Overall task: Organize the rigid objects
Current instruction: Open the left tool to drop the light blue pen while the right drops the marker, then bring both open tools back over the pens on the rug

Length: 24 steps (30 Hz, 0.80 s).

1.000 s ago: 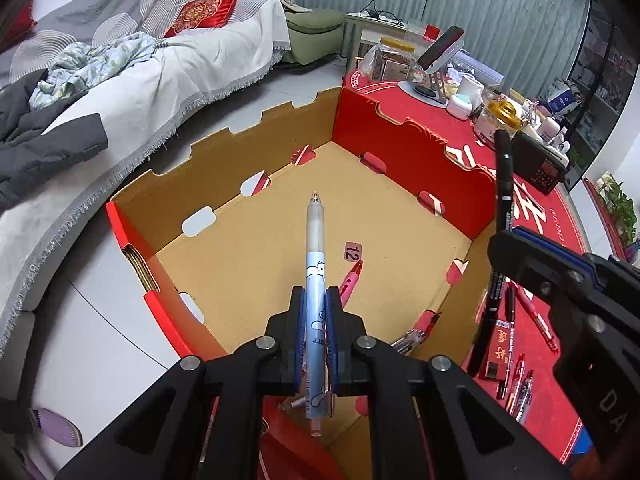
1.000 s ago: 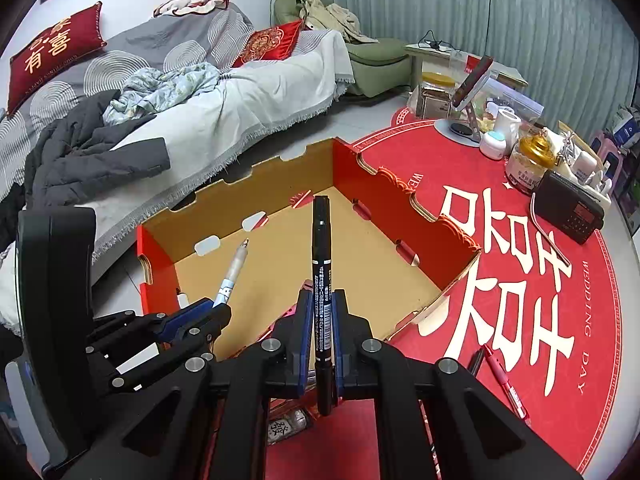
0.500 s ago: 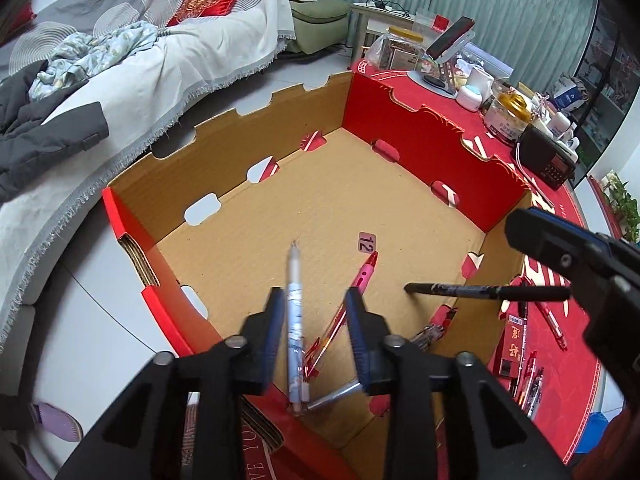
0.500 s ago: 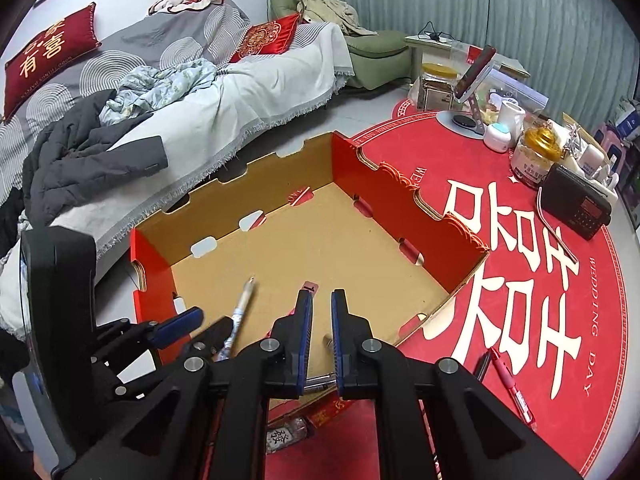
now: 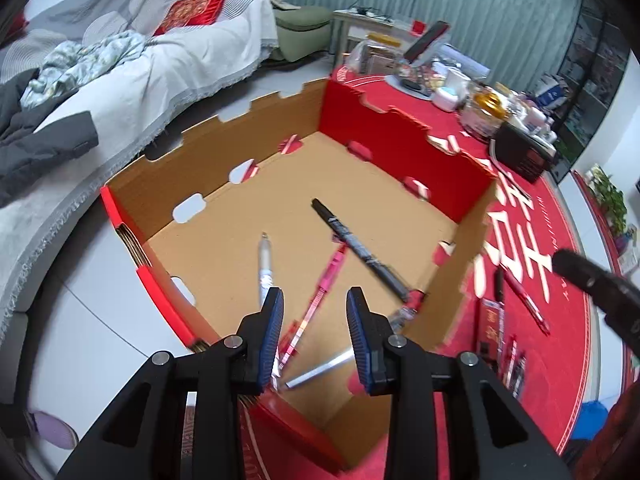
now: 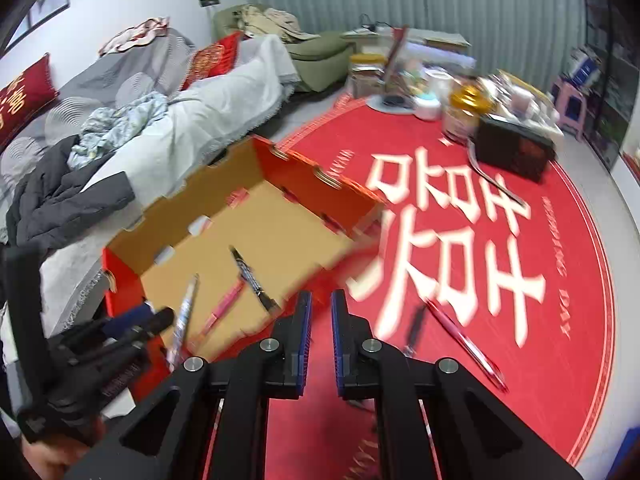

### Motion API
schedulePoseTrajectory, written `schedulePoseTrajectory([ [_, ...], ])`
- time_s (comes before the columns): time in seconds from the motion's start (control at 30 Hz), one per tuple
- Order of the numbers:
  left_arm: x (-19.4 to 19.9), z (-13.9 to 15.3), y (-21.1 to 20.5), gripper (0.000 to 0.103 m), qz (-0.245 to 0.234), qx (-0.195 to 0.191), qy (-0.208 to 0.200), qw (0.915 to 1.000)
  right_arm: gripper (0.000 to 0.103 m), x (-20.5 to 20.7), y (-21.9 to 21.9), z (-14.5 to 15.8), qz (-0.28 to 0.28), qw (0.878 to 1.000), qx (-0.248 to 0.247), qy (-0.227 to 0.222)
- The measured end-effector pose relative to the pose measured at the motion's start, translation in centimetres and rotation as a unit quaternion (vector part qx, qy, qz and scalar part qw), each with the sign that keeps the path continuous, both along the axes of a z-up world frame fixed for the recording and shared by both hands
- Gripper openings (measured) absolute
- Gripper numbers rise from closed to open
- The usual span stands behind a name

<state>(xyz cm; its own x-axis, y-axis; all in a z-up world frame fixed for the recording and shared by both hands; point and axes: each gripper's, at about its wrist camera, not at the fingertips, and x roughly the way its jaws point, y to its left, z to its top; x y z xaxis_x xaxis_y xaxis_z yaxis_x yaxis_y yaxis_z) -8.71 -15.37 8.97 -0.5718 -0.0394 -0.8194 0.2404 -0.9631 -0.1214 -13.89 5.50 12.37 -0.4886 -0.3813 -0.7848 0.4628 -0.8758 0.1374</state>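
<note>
Left gripper (image 5: 316, 300) hung over the near end of the cardboard box (image 5: 380, 136), jaws apart, nothing between the pads. Right gripper (image 6: 320, 300) was closed and empty, over the red mat (image 6: 560, 320) just beside the box's near corner

Step, my read: the drop-off into the box looked done for both hands and the next fetch was starting

In the box, all lying flat on the floor:
- silver pen (image 5: 320, 372) nearest, under the left jaws, axis running crosswise, up to the right
- blue-white pen (image 5: 266, 268) just ahead of the left finger, axis running almost straight away from the camera, tip toward the far wall
- pink pen (image 5: 328, 280) beside it, leaning right as it ran away; its far end met the marker, over or under I couldn't tell
- black marker (image 5: 356, 248) on a diagonal, one end by the near right corner, the other toward mid-floor

Not parallel, but all contained

Further out on the mat, loose pens were left: a black pen (image 6: 414, 326) close to the right gripper, axis roughly away from the camera, and a red pen (image 6: 464, 336) on a diagonal from near right to far left. More pens lay by the box in the left view, too blurred to count

Next move, likely: open the right jaws, roll the wrist so the pads sit across the black pen's axis, come down mid-barrel. Risk: thin barrel on flat mat, pads could skate off it
</note>
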Motion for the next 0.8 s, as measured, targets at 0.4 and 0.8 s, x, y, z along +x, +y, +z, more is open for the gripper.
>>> schedulePoseTrajectory([
  [0.4,5.7,0.2,10.4,0.051,-0.170,-0.021,0.022,0.9850,0.011,5.6,9.0,-5.8,-0.057,0.996,0.010,-0.073],
  [0.8,5.3,-1.6,17.1,0.052,-0.240,-0.018,0.003,0.9705,0.011,5.1,14.6,-7.4,-0.097,0.992,0.026,-0.073],
])
